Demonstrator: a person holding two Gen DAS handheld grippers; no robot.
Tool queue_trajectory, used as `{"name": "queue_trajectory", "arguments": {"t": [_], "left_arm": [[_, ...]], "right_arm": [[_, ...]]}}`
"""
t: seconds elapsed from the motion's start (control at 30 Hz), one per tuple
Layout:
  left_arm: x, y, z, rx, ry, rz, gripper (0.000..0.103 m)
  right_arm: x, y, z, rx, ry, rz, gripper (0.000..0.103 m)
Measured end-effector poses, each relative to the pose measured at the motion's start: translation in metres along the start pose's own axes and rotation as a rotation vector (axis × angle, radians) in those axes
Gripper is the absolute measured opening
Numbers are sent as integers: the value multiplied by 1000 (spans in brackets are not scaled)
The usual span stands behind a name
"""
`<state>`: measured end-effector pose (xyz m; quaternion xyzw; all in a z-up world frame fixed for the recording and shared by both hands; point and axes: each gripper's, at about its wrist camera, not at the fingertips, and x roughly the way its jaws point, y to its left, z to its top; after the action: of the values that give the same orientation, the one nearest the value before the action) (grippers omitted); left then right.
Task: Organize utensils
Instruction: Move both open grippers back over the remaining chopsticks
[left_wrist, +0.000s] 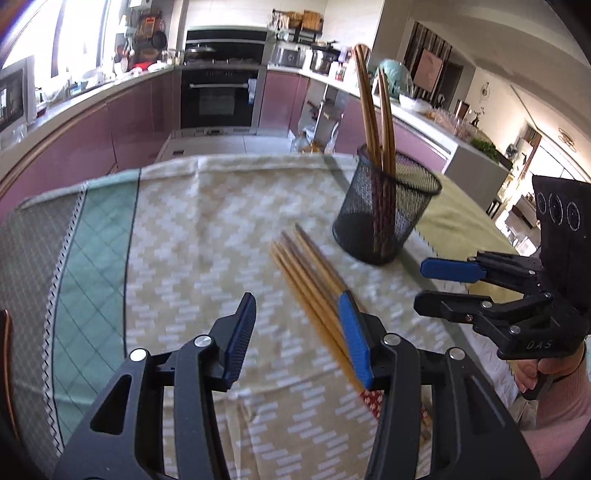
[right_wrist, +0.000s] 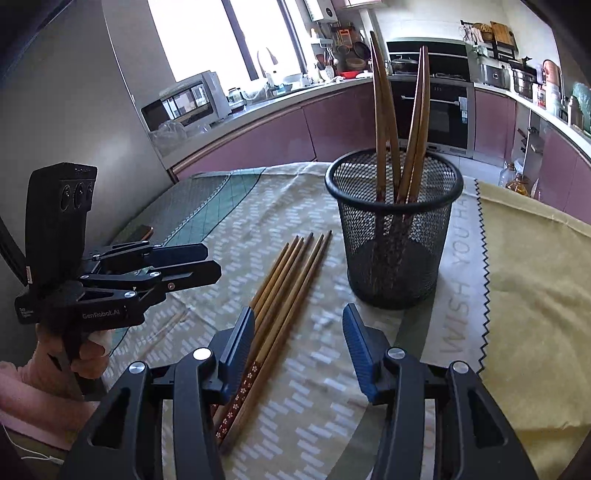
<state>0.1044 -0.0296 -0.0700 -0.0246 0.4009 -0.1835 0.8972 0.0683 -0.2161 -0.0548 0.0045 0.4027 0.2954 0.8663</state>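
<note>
a: how far along is the sorting?

b: partly done. several chopsticks (right_wrist: 400, 122) stand in the mesh cup (right_wrist: 393, 229) at centre right; a bundle of loose chopsticks (right_wrist: 284, 295) lies on the cloth (right_wrist: 207, 229) at lower centre, perhaps six, blurred.

a: and the grippers?

b: left gripper (left_wrist: 299, 336) and right gripper (right_wrist: 299, 343) both have jaws apart, clamping nothing, low over the bundle.

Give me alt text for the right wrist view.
An open right gripper hovers over a bundle of chopsticks lying on a patterned cloth, beside a black mesh cup holding more chopsticks upright. The left gripper, hand-held, is at the left; a kitchen lies behind.
</note>
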Motion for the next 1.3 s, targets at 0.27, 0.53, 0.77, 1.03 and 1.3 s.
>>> {"name": "queue_trajectory", "arguments": {"t": [0.27,0.53,0.77,1.03,1.3], "left_arm": [[18,-9,-18,18,82,-10,47],[24,-14,-20,33,106,10,47],[28,-20,-18,55,110,30,47],[26,-16,-20,61,113,27,43],[25,-12,-20,59,115,22,37]], "right_arm": [[14,9,-11,-1,37,-13,48],[15,9,-15,13,40,-16,48],[19,12,-16,2,43,-26,48],[25,14,-16,-14,55,-44,47],[33,19,-14,-34,74,-75,43]]}}
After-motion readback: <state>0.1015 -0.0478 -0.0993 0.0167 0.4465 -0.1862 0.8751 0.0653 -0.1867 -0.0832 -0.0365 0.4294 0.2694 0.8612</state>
